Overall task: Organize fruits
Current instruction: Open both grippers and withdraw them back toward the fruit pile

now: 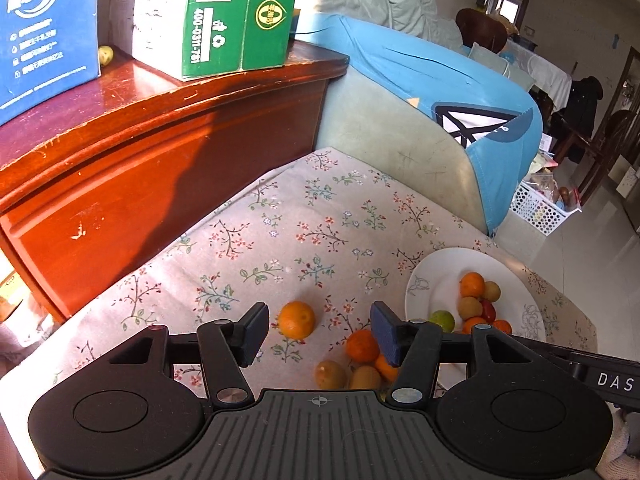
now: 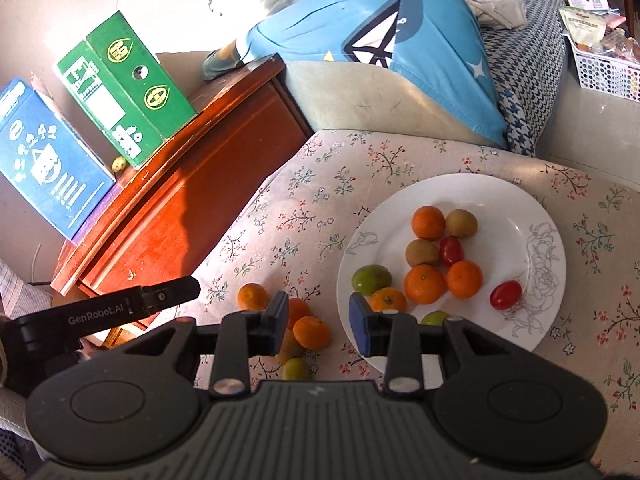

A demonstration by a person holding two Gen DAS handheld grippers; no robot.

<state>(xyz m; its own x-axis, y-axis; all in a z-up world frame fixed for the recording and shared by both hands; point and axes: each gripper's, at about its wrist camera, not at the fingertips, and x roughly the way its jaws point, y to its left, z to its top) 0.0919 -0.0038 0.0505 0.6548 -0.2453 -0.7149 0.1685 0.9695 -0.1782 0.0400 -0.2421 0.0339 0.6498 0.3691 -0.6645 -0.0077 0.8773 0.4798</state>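
Each black ribbed gripper (image 1: 320,332) (image 2: 318,322) has blue pads, silver screws.

Both the left gripper (image 1: 320,330) and right gripper (image 2: 319,322) hover with jaws spread apart, empty.

A glossy white ceramic plate (image 2: 520,216) is seen on matt floral cloth (image 2: 320,200), beside a polished, scuffed red-brown wooden cabinet (image 1: 160,152).

Left claw (image 1: 320,332) open, orange (image 1: 296,319), plate (image 1: 436,276)
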